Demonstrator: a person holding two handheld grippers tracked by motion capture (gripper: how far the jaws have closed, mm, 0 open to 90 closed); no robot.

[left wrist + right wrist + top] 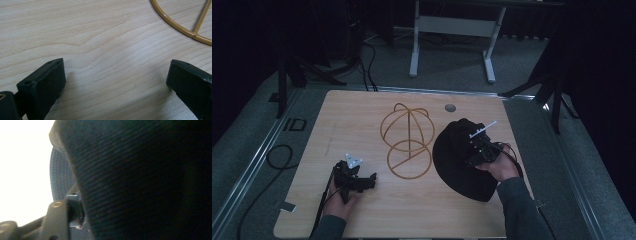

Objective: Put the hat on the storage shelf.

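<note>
Forearms are extended from the near edge over the worktop point(362, 115). The left gripper point(371, 181) is held low above bare wood, jaws spread wide with nothing between them, near the gold wire stand point(407, 141). The right gripper point(468, 148) is pressed into the black hat point(457, 170) at right; fabric lies between its partly closed jaws.

Light wood surface point(362, 115) with a small round grey grommet point(450, 107) near its far edge, grey carpeted floor point(452, 55) around it, black cables point(277, 157) looping on the floor at left, white desk frame legs point(414, 45) standing beyond, dark tripod legs point(532, 87) at right.
</note>
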